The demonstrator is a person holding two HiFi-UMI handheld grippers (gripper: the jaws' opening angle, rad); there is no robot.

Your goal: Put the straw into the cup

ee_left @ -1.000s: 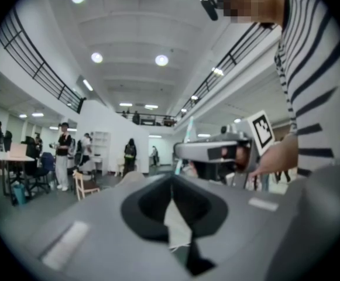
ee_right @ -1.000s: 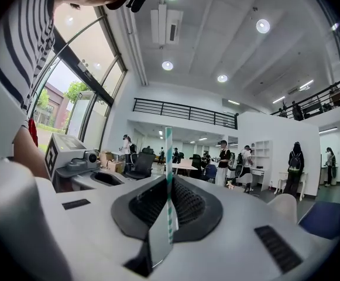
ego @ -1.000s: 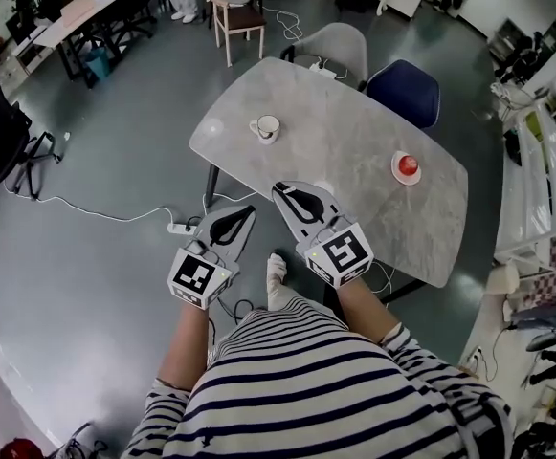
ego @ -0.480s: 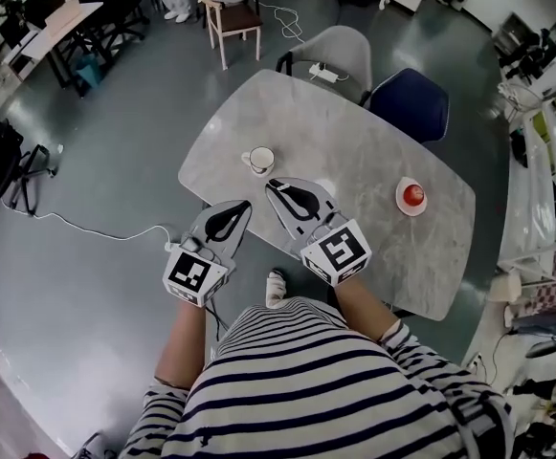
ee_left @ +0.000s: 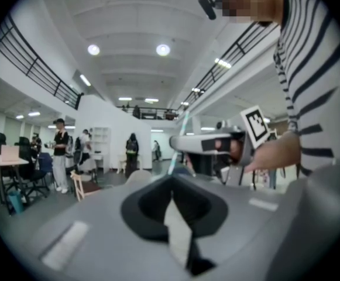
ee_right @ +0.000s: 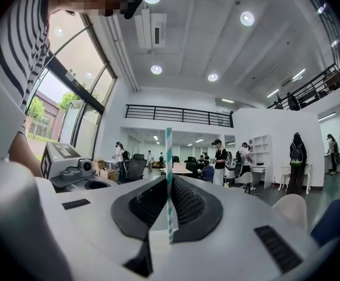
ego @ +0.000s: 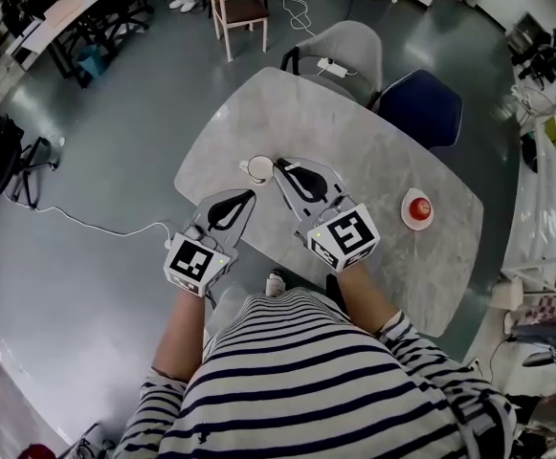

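A white cup (ego: 257,167) on a saucer stands near the left edge of the grey marble table (ego: 354,142). My right gripper (ego: 283,168) is shut on a teal-and-white striped straw (ee_right: 169,174), which stands upright between its jaws (ee_right: 170,183). Its tips are just right of the cup. In the head view I cannot make out the straw. My left gripper (ego: 242,199) hovers over the table's near-left edge, below the cup, jaws together on nothing (ee_left: 172,186). The left gripper view shows the right gripper (ee_left: 213,144) and the straw (ee_left: 180,139) rising from it.
A red object on a small saucer (ego: 417,208) sits at the table's right. A grey chair (ego: 349,51) and a blue chair (ego: 421,103) stand at the far side. A cable and power strip (ego: 167,229) lie on the floor at left. People stand in the room's background.
Both grippers have moved forward over the table toward the cup. The right gripper's tips, formerly well short of the cup, are now beside it.
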